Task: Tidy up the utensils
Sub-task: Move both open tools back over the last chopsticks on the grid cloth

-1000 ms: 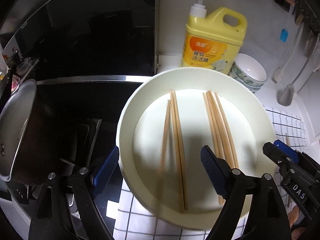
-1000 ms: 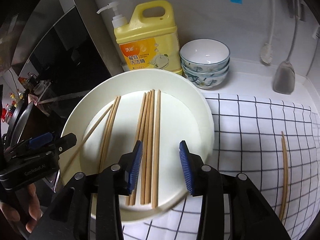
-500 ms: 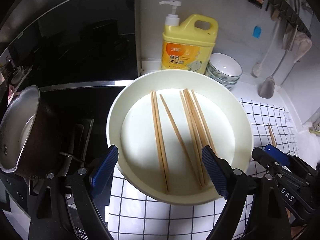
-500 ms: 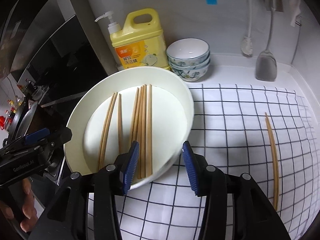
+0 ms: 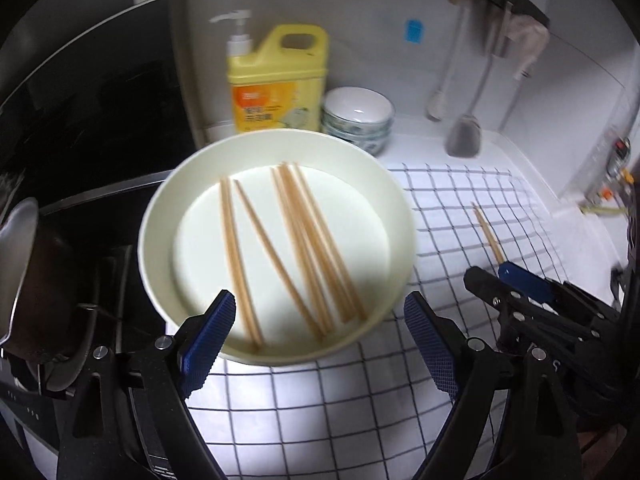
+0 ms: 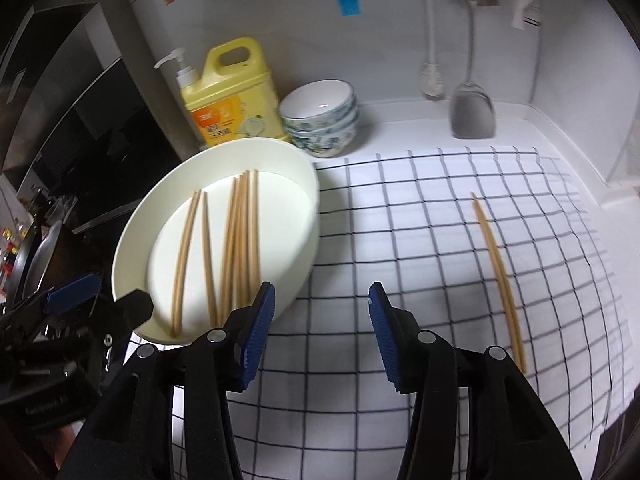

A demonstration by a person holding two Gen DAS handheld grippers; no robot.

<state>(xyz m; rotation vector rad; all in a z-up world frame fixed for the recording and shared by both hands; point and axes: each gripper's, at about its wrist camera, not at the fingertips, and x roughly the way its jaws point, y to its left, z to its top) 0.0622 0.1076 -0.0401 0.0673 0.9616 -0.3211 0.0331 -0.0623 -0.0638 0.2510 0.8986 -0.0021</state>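
Observation:
A white plate [image 5: 394,200] [image 6: 308,236] rests at the left end of a checked cloth [image 6: 400,220], with several wooden chopsticks [image 5: 304,240] [image 6: 240,240] lying lengthwise in it. Another pair of chopsticks [image 6: 496,264] [image 5: 488,236] lies on the cloth to the right. My left gripper [image 5: 318,300] stands wide open just short of the plate's near rim, touching nothing. Over the cloth, beside the plate's right front edge, the jaws of my right gripper [image 6: 320,292] are opening with nothing between them. Each gripper shows at the edge of the other's view.
A yellow detergent bottle [image 5: 276,80] and stacked patterned bowls [image 5: 356,116] stand against the back wall behind the plate. A spatula [image 5: 464,132] and other utensils hang on the wall. A metal pot [image 5: 24,272] sits on the dark stove at left.
Both grippers have drawn back and to the right, so the plate looks smaller and farther left. The right gripper's jaws have widened. One chopstick in the plate now lies more slanted.

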